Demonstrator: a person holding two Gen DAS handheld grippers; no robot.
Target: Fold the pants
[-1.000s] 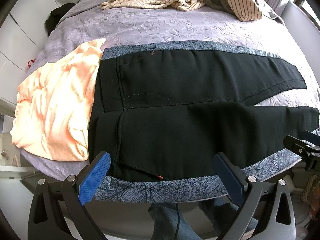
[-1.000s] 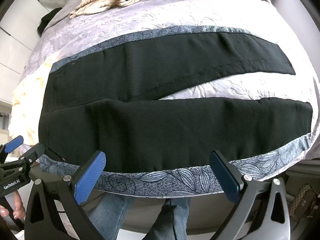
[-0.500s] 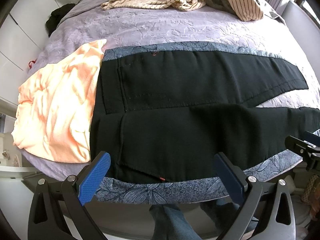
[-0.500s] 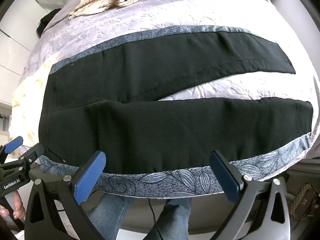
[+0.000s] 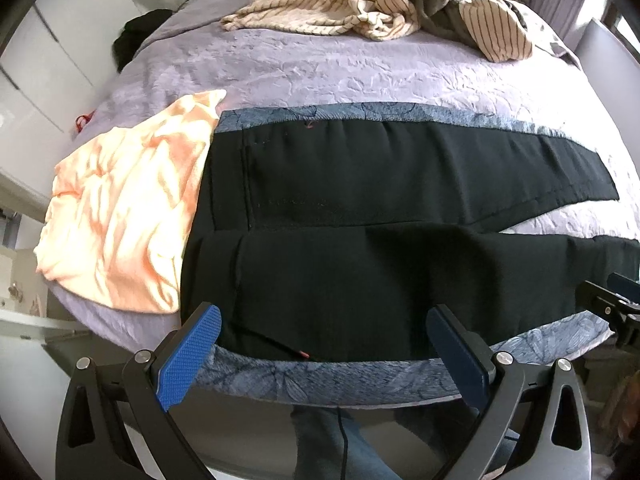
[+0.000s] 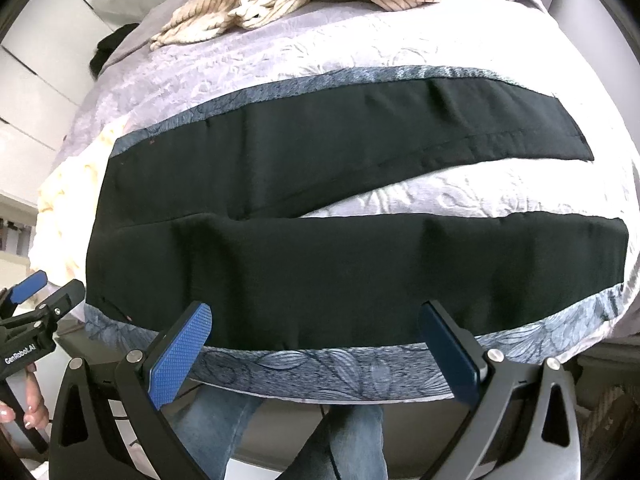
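Pants (image 5: 360,272) flat on the bed (image 5: 320,68), legs splayed, unfolded.
Both my grippers, left (image 5: 324,344) and right (image 6: 316,340), hover wide open and empty at the near edge; I should pinch waist and hem together, evenly.

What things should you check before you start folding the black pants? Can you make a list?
1. Black pants lying flat, legs spread apart: ok.
2. Left gripper open, empty: ok.
3. Right gripper open, empty: ok.
4. Near leg's edge within reach of both grippers: ok, it lies just ahead of them.
5. Orange garment clear of the waistband: not ok, it touches or overlaps it.
6. Striped clothes out of the way: ok, far side of the bed.
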